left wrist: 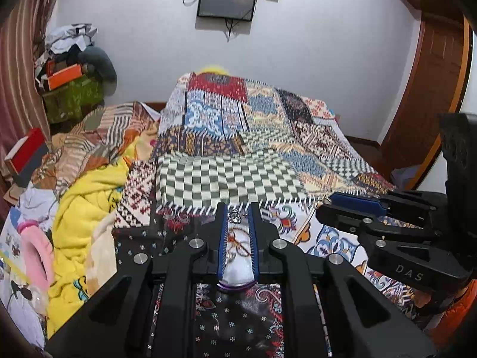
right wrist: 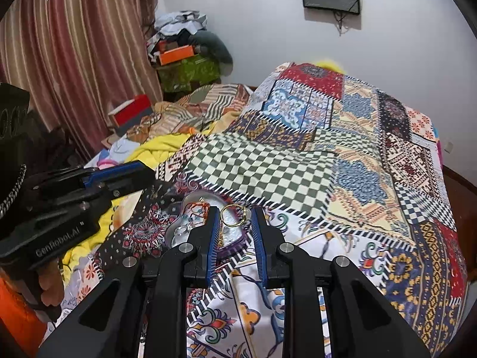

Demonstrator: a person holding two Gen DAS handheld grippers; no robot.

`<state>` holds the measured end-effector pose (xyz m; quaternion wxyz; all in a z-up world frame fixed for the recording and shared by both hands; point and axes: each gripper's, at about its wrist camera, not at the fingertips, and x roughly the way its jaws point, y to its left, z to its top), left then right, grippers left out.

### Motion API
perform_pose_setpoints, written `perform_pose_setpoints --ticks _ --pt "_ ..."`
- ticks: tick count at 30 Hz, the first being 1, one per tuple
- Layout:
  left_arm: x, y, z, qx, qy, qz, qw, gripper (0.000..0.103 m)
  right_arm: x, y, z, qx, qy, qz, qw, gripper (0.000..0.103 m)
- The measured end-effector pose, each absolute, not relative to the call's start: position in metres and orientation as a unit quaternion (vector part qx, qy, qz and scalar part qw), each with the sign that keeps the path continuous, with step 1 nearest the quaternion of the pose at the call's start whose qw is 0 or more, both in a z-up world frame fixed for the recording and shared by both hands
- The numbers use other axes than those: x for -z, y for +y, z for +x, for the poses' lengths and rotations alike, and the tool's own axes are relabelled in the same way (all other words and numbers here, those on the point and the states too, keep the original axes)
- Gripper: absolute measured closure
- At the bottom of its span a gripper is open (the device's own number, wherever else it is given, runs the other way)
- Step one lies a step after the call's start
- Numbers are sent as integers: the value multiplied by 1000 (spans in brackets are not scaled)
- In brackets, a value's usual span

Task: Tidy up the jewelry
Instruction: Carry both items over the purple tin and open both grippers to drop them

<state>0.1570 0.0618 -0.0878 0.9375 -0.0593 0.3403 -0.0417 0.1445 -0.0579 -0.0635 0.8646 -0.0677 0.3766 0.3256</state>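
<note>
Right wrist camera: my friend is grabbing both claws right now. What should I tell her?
Right claw: shut on the gold ring, above the tray.
Left claw: narrow gap around a silver piece; can't tell whether it grips it.
Done: silver pieces and an orange-red piece already lie in the tray.
Left: probably set the gold ring in the tray, then deal with the silver piece.
</note>
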Motion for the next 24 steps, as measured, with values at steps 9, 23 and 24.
perform_pose_setpoints --ticks 9,23,24 --pt "123 57 168 59 381 -58 921 91 95 -38 151 -335 409 -88 844 83" --pt "142 68 173 60 405 -68 910 91 122 -17 160 -346 436 -110 823 83" --pt "141 68 173 61 404 -67 910 91 123 -16 160 -347 437 -112 822 83"
